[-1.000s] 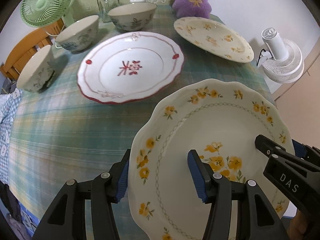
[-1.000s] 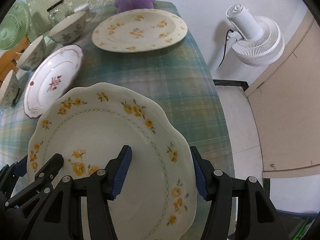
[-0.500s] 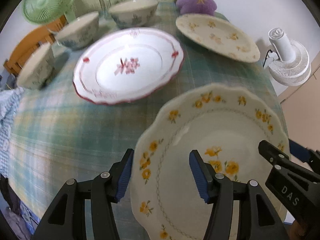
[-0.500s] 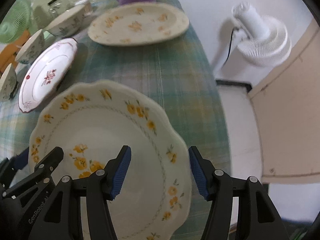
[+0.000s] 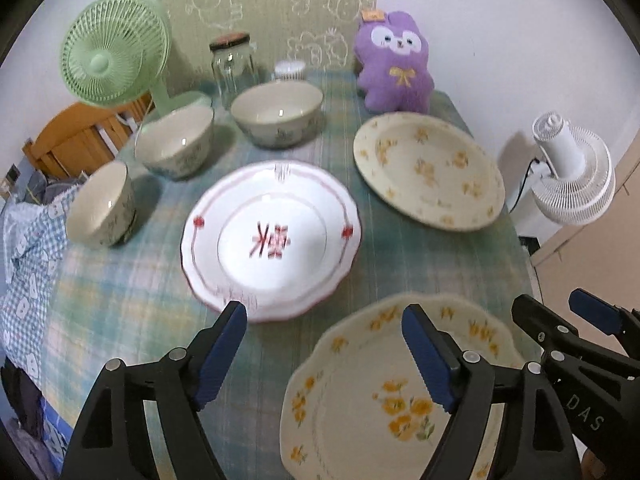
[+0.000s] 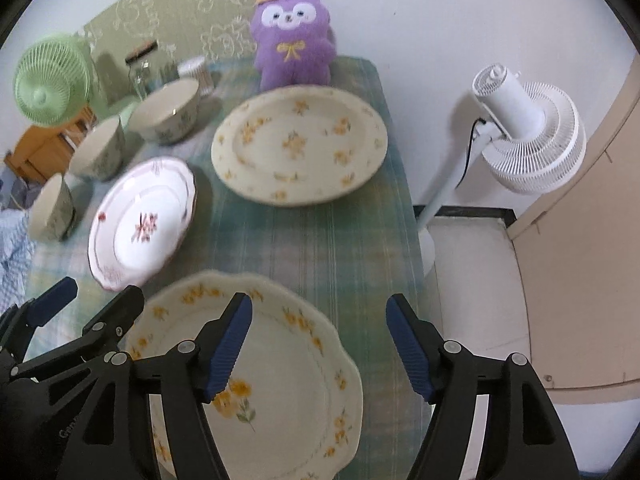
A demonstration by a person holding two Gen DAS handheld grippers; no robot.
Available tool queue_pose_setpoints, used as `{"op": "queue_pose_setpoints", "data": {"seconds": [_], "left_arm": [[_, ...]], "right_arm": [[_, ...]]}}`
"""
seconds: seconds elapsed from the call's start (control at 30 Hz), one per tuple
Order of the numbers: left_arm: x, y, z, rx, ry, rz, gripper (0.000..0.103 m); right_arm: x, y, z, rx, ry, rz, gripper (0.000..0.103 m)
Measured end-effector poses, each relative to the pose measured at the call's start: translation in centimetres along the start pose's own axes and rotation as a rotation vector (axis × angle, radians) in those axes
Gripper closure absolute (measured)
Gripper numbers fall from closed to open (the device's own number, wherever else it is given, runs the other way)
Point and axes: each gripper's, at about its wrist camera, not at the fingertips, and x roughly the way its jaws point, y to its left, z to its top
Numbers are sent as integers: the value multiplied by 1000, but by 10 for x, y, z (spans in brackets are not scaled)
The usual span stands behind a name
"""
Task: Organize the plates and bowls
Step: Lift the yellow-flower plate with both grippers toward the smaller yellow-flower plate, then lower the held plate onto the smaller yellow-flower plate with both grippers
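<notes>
Left wrist view: the left gripper (image 5: 324, 354) and right gripper (image 6: 318, 346) both hang spread wide, gripping nothing, above the near yellow-flowered plate (image 5: 360, 412) on the table (image 5: 420, 264). Nothing looks stacked: red-rimmed plate (image 5: 272, 236), far flowered plate (image 5: 428, 172) and three bowls (image 5: 174, 140) lie apart.

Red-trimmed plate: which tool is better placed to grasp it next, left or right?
Probably left. The open left tool has the red-trimmed plate directly ahead; from the right tool it lies off to the left.
</notes>
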Motion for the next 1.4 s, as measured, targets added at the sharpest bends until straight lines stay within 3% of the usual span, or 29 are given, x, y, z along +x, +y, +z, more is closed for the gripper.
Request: {"op": "queue_pose_setpoints", "data": {"seconds": [0.27,0.5,0.97,1.2,1.3,1.4], "left_arm": [[15,-9,41,-8,-33,29,18],[41,-19,76,-2,-42,-2,18],[128,-39,131,42,-29,-10,19],[154,-50,145,51,-33,-1,27],[163,-55,146,66,-17,0,36],[172,-59,147,80,10,-1,43]], "right_arm": [[12,-11,46,42,-24,-8,30],[29,-16,80,25,-65,-19,30],[109,-33,142,30,-73,-71,30],[147,-46,156,86,-34,-69,30],[152,-46,158,73,-41,-79,31],[158,-43,160,48,-29,-94,39]]}}
